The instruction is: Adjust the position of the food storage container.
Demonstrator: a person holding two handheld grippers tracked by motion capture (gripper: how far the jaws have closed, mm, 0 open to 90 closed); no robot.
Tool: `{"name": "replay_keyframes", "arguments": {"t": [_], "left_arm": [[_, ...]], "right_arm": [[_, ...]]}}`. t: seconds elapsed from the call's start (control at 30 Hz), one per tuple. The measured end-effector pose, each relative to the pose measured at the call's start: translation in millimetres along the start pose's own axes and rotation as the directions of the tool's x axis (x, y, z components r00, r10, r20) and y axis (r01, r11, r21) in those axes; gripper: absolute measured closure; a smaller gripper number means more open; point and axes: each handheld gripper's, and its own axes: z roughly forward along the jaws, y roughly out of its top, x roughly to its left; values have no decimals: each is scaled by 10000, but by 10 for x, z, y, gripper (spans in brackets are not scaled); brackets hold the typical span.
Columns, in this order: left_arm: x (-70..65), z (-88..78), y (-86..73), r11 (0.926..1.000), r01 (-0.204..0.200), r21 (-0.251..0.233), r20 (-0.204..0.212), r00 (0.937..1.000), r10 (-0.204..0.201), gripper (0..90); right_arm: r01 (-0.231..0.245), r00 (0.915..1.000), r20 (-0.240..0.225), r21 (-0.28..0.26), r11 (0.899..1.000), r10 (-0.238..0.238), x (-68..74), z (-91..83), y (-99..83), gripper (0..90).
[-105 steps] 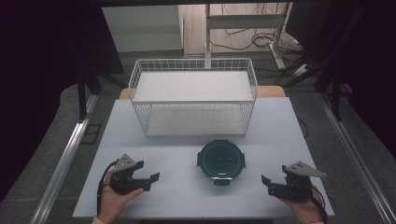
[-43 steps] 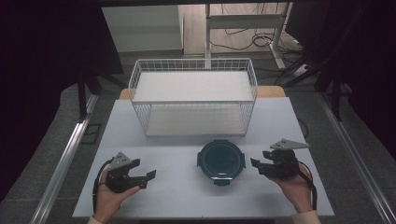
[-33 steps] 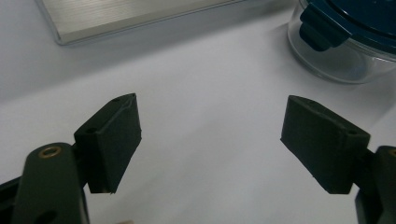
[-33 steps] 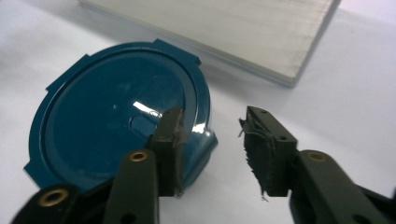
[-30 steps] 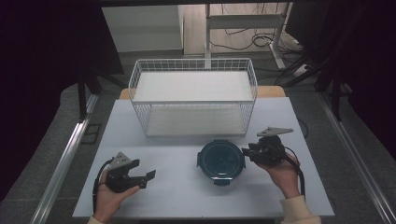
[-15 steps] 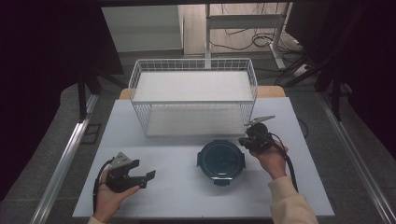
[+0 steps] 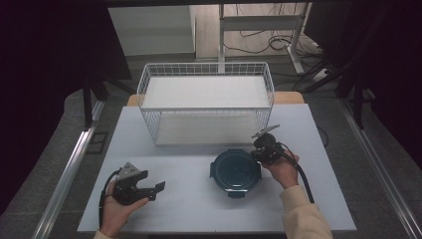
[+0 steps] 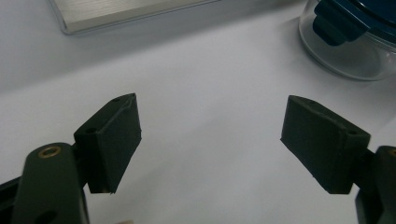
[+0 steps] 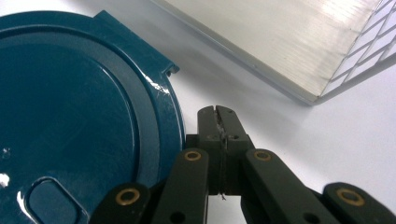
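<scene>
Two handheld black two-jaw grippers work over a white rectangular table (image 7: 199, 209), seen from a fixed camera above. The round glass container with a dark teal snap-on lid (image 7: 237, 173) sits near the middle of the table, just in front of a white wire basket with a pale flat floor (image 7: 206, 102) that stands at the far side. The right gripper (image 7: 261, 152) is at the container's right rim, held low in the person's right hand (image 7: 282, 169), a cable trailing back over a cream sleeve (image 7: 306, 219). In the right gripper view its jaws are pressed together with nothing between them (they have just been closing), their tips over bare table right beside the lid's edge; whether they touch the lid I cannot tell. The left gripper (image 7: 149, 188) rests in the left hand (image 7: 117, 209) at the near left of the table, well apart from the container. In the left gripper view its jaws are spread wide over the bare surface, gripping nothing, with the container at the upper right corner.
</scene>
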Motion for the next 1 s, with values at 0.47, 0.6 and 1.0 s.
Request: {"name": "replay_keyframes", "arguments": {"t": [0.47, 0.6, 1.0], "left_arm": [[-13, 17, 9, 10000, -22, 30, 8, 10000, 22, 192], [-26, 21, 13, 10000, -29, 57, 24, 10000, 29, 192], [-27, 28, 14, 10000, -43, 84, 27, 10000, 43, 192]], "right_arm": [[19, 10000, 80, 123, 9999, -20, 81, -48, -53, 900], [52, 10000, 23, 104, 9999, -52, 140, -57, -73, 900], [650, 9974, -324, 218, 9976, -643, 404, -39, -57, 900]]}}
